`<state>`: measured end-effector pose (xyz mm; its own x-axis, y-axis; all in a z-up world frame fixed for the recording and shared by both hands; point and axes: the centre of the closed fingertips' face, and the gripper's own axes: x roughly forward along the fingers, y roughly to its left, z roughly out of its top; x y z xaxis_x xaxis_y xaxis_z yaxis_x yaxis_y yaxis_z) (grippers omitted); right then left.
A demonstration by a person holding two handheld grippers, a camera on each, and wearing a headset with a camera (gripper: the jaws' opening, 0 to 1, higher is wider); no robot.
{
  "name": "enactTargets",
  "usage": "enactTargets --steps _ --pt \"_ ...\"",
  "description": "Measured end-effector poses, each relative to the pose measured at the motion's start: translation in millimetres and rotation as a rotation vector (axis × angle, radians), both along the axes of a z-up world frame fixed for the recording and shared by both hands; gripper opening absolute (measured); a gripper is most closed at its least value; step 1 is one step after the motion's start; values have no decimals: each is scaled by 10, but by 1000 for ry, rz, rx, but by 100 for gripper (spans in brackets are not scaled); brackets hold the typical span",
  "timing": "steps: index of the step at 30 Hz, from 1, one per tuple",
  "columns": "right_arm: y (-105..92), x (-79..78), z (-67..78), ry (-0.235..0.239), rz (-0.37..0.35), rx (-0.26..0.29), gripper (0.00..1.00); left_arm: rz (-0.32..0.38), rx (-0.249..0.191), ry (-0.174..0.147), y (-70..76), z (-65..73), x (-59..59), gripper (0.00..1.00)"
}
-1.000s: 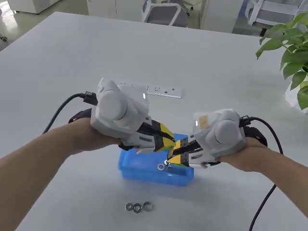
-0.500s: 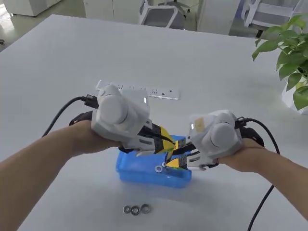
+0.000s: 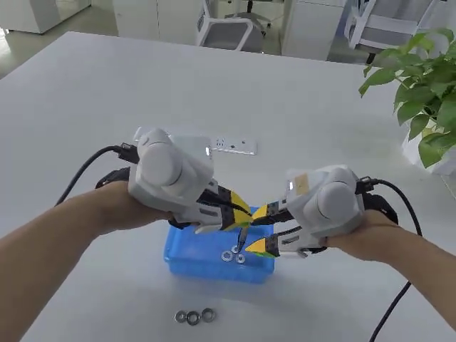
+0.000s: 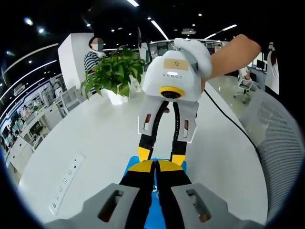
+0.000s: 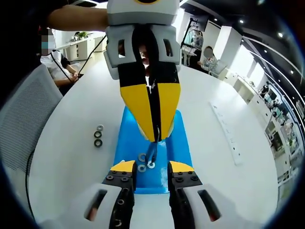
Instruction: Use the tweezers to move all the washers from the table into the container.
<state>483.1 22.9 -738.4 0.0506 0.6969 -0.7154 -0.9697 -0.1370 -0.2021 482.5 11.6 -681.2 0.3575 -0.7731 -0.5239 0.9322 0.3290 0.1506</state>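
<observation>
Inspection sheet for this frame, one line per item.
Surface: white table.
Job's things: blue container holds washers; three loose washers in a row on the table beside it; tweezers tips over the container.
Clutter: power strip.
Grippers: left gripper shut on the tweezers; right gripper open.
Cables: black cables, one from each gripper.
Surroundings: plant, chairs.

A white power strip (image 3: pixel 231 146) lies flat on my pale surface (image 3: pixel 92 85); a leafy plant (image 3: pixel 417 78) at right; office chairs (image 3: pixel 226 30) beyond.
</observation>
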Motion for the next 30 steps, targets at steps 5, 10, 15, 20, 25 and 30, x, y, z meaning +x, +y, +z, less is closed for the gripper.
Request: enactTargets --steps 5,10,15,20,25,30 --pt "-78 -29 85 8 -40 14 31 0 6 1 4 52 -24 5" --pt "-190 -58 144 21 -85 26 35 -3 10 -1 -3 125 -68 5" --pt "-281 -112 196 41 -123 35 42 -4 12 -2 -18 190 -105 5" --pt "-387 -190 228 64 -169 47 48 -11 11 -2 -43 278 -172 5" --pt "-475 -299 245 77 -191 54 53 -12 14 -1 -32 341 -242 5" --pt "-524 -371 259 86 -216 69 60 -6 13 -5 -8 431 -323 5"
